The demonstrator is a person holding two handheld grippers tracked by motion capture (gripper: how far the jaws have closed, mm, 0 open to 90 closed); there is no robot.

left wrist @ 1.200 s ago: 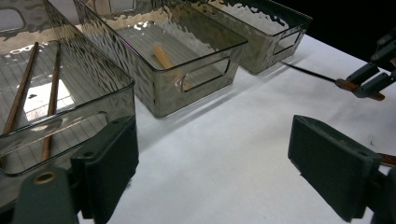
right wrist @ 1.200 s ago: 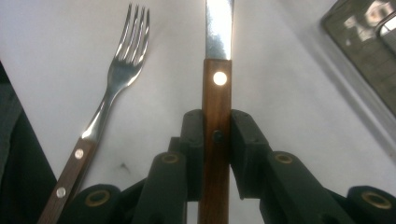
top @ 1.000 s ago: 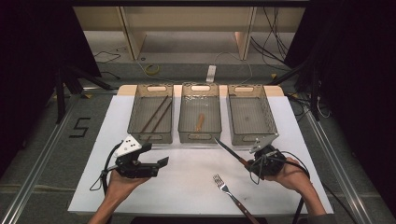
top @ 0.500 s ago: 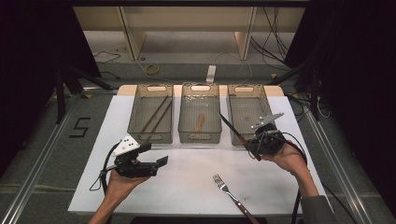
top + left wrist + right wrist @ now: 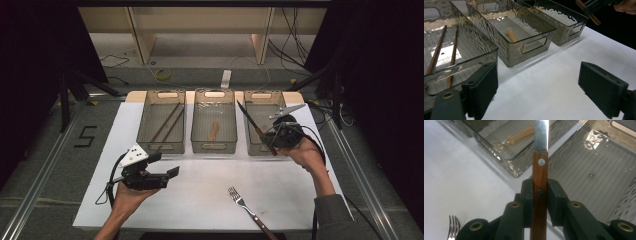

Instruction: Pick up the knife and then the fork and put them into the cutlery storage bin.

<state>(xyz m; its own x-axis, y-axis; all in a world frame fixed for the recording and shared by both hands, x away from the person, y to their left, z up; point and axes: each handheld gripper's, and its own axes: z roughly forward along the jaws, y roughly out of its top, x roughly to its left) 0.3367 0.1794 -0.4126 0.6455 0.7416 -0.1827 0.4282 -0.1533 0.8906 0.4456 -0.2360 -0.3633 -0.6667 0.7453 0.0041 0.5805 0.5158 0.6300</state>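
- Because its wooden handle is clamped tight between the pads of the right tongs (image 5: 540, 202), the knife (image 5: 252, 125) stands out straight from them, blade away from the hand, so it can be aimed.
- The knife hangs over the near left corner of the right bin (image 5: 267, 102), which looks empty; I judge it is meant to go in there.
- Left of the right bin, the middle bin (image 5: 215, 95) holds a pale wooden piece (image 5: 214, 131), and the far-left bin (image 5: 162, 95) holds chopsticks (image 5: 167, 122), so each sort has its own place.
- The fork (image 5: 247, 207) lies on the tabletop (image 5: 200, 195) in front of the right bin, probably waiting for its turn.
- The left tongs (image 5: 167, 167) rest wide open and empty, well left of the right bin.
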